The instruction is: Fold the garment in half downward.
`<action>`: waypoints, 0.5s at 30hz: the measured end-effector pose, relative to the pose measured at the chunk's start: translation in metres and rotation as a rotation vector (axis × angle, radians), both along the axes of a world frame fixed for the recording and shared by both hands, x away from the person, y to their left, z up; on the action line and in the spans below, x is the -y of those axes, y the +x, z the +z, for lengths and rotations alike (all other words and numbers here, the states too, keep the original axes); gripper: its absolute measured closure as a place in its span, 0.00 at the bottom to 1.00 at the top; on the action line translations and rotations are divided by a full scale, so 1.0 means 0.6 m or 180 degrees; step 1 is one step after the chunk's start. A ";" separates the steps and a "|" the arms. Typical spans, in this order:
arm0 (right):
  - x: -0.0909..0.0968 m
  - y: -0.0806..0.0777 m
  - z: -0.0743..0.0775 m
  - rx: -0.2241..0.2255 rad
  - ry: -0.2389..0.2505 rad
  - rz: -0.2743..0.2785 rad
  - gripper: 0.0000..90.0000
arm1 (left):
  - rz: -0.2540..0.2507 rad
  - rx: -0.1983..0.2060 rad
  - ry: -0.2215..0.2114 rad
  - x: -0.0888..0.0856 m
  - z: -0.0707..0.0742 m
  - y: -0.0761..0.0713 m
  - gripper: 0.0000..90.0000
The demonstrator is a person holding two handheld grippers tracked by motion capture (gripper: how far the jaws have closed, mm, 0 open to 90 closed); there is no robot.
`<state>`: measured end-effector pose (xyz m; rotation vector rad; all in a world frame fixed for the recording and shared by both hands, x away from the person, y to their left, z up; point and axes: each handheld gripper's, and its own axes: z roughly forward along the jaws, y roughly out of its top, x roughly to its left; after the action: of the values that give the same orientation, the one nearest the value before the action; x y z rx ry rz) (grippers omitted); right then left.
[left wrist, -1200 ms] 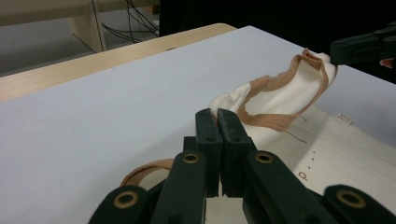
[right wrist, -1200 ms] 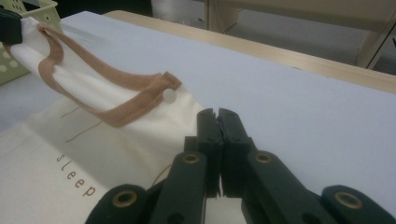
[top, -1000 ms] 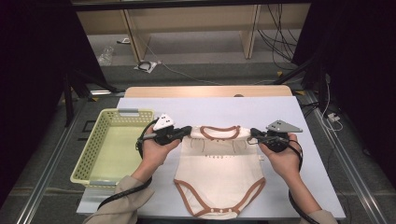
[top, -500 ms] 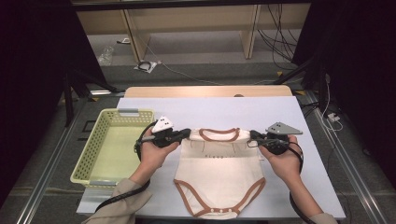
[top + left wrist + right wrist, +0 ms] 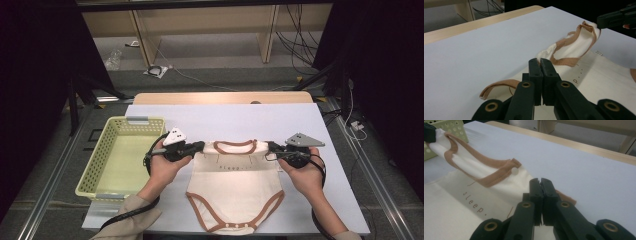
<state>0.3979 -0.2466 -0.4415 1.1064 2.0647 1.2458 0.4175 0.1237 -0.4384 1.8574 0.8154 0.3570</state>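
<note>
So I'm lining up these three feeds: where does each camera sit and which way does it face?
High view: above the table's near side, looking forward and down; both forearms, left tool, right tool.
Left gripper view: on the left tool, facing the bodysuit.
Right gripper view: on the right tool, facing the basket.
All share the bodysuit.

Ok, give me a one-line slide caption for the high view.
Left gripper and right gripper each pinch a shoulder of the cream bodysuit on the white table, beside a yellow basket.
</note>
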 end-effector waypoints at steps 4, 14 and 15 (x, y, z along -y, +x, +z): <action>0.003 -0.003 0.001 -0.0017 -0.0038 -0.0002 0.99 | -0.0028 -0.0010 0.0016 0.001 -0.001 -0.004 0.98; 0.003 -0.009 -0.001 -0.0023 -0.0031 0.0020 0.99 | -0.0059 -0.0018 0.0032 0.003 -0.004 -0.010 0.98; 0.003 -0.010 -0.002 -0.0028 -0.0030 0.0020 0.99 | -0.0067 -0.0018 0.0043 0.002 -0.004 -0.011 0.98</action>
<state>0.3919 -0.2486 -0.4424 1.1042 2.0800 1.2352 0.4109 0.1223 -0.4405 1.8791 0.7984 0.3447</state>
